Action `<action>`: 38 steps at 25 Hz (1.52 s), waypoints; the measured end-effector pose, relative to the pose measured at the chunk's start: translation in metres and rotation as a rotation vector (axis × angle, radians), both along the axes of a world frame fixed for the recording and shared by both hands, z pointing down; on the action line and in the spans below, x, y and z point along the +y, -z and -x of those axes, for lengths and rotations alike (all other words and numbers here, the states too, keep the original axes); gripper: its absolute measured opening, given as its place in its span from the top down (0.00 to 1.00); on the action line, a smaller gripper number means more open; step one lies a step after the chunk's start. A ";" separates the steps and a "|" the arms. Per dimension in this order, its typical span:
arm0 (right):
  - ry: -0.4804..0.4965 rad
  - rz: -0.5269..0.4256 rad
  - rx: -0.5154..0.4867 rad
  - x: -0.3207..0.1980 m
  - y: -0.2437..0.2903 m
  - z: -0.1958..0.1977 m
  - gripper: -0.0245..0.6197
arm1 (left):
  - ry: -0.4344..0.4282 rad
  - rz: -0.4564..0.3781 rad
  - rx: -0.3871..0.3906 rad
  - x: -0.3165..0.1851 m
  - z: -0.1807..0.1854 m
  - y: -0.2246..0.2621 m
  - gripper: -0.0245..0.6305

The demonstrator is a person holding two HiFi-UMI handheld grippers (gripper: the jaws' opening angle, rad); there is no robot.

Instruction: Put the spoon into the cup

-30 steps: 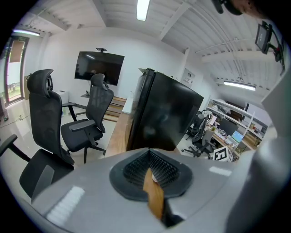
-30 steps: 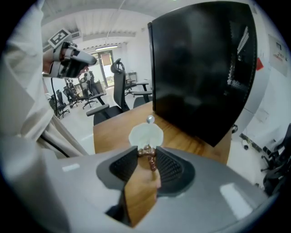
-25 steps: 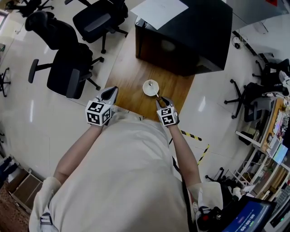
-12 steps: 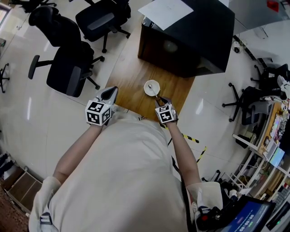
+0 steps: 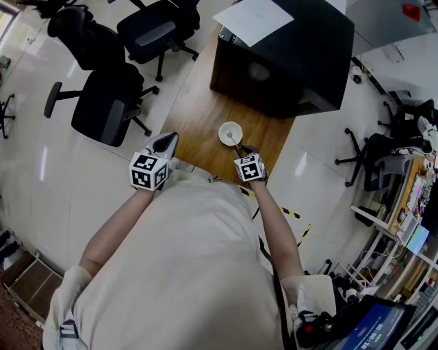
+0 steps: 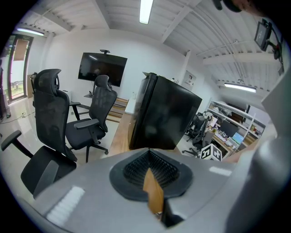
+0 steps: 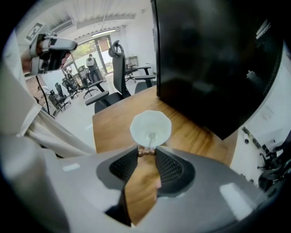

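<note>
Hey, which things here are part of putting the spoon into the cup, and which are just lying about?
In the job:
- spoon, held in the right gripper's fingers, its bowl in the cup
- cup, on the table

Lying about:
- left gripper, shut and empty
- black cabinet
- paper on top of it
- office chairs

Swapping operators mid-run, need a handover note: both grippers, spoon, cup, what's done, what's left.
Right hand-held gripper: shut on the spoon handle, angled down over the cup.
Left hand-held gripper: shut, empty, by the near edge of the table, apart from the cup.
Done: the spoon's bowl end is inside the cup, which stands upright on the table.
Left: release the spoon, probably then back the right gripper away.
</note>
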State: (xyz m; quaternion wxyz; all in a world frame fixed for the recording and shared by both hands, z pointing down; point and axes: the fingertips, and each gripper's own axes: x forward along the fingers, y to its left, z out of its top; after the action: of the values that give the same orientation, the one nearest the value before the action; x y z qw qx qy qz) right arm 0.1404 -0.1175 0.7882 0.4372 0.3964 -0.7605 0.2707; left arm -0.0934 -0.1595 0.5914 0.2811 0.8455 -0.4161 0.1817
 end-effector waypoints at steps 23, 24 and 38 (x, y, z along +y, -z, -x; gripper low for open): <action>-0.313 -0.224 0.015 -0.008 0.054 0.000 0.65 | -0.056 0.024 0.062 0.014 0.060 -0.004 0.96; -0.349 -0.239 0.008 -0.007 0.059 0.000 0.65 | -0.071 0.025 0.065 0.013 0.063 -0.006 0.96; -0.706 -0.540 -0.101 0.016 0.159 0.007 0.68 | -0.265 0.013 0.055 0.009 0.091 -0.013 0.96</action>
State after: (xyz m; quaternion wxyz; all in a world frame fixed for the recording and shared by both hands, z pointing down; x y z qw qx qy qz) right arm 0.1333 -0.1011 0.6291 0.1612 0.7179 -0.6426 0.2139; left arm -0.1847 -0.1505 0.6042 0.2713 0.8959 -0.2918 0.1965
